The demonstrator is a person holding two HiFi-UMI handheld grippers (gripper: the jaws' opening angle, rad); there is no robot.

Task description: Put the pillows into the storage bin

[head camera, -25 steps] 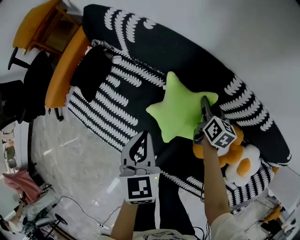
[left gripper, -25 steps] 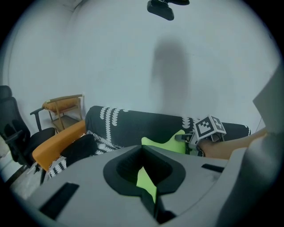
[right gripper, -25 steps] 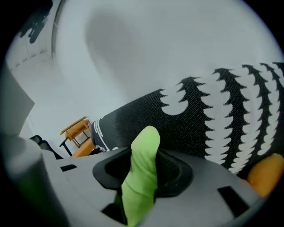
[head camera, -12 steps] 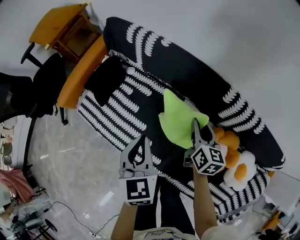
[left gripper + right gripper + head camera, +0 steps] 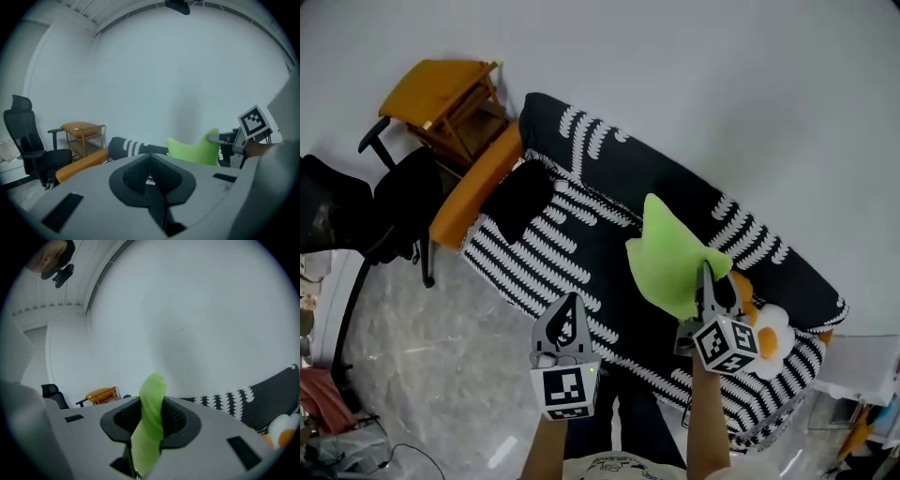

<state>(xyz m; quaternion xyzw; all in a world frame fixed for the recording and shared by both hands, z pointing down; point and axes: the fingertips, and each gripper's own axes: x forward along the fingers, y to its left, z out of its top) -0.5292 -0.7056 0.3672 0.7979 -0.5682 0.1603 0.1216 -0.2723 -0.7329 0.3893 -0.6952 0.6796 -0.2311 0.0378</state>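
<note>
A lime-green star pillow (image 5: 668, 262) hangs lifted above the black-and-white patterned sofa (image 5: 581, 248). My right gripper (image 5: 706, 274) pinches one of its points; the jaws are closing with the green fabric (image 5: 151, 427) squeezed between the pads. My left gripper (image 5: 571, 305) floats in front of the sofa's front edge, shut and with nothing in it. From the left gripper view the green pillow (image 5: 194, 151) and the right gripper show off to the right. A fried-egg pillow (image 5: 772, 334) and an orange one (image 5: 744, 302) lie on the sofa behind the right gripper. No storage bin is in view.
A black cushion (image 5: 521, 197) and a long orange bolster (image 5: 474, 192) lie at the sofa's left end. Beyond them stands a wooden side table (image 5: 450, 94) and a black office chair (image 5: 389, 206). Pale marble floor (image 5: 422, 375) spreads in front of the sofa.
The green pillow has come up off the sofa seat and now hangs folded from the right gripper, which drew back toward me. The left gripper stayed low in front.
</note>
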